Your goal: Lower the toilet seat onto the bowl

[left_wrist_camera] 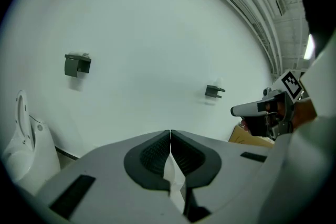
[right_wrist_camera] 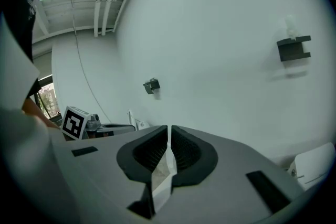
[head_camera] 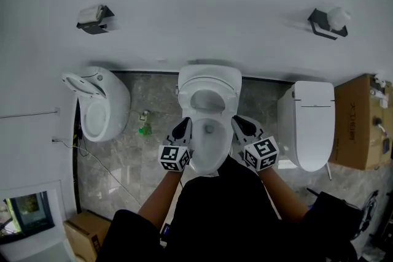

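Your left gripper (head_camera: 182, 128) and right gripper (head_camera: 240, 125) are both closed on nothing and flank the glossy white oval bowl (head_camera: 212, 164), whose long axis runs from the wall toward you. The toilet seat (head_camera: 209, 84), a smooth white ring, appears raised at the bowl's wall end.

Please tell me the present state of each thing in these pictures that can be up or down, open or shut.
White plastic seat of the middle toilet: raised, leaning back toward the wall.
White ceramic bowl of the middle toilet: uncovered.
White lid of the left toilet: raised.
White lid of the right toilet: down, closed.
Left gripper: shut, empty, beside the bowl.
Right gripper: shut, empty, beside the bowl.
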The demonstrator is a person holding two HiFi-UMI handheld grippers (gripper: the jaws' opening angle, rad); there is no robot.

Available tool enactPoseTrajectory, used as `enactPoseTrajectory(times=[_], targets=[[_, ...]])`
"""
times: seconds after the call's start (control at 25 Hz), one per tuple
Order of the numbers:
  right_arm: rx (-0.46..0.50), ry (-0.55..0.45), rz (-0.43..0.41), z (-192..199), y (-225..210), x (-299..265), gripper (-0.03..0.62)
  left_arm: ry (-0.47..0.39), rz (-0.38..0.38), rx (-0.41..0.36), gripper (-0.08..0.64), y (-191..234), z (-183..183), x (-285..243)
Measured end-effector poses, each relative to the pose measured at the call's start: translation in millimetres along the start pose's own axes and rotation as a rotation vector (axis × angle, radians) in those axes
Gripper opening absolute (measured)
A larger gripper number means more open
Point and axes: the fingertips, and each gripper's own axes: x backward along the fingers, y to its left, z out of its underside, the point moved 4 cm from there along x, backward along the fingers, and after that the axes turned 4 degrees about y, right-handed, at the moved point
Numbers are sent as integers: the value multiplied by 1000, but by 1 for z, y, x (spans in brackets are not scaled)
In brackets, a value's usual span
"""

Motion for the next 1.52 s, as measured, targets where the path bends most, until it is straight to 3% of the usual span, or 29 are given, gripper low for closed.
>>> enactPoseTrajectory(times=[0.44, 0.8, 0.96, 1.16, 1.32, 1.52], targets=[[49, 48, -7, 0, -48, -62, 35, 71, -46, -42, 17, 36, 0, -71], [74, 150, 4, 25, -87, -119, 37, 143, -67, -111, 18, 63, -1, -123], [60, 172, -4, 31, -100, -141, 98, 181, -73, -114, 19, 74, 6, -146], [74, 229, 2, 44, -113, -166, 117, 211, -64, -114, 107, 88, 14, -165], [112, 276, -18, 54, -123, -189, 130, 275, -79, -214, 113, 102, 21, -180], [119, 315, 3, 60, -135, -208, 141, 320, -48, -198, 138, 114, 25, -195]])
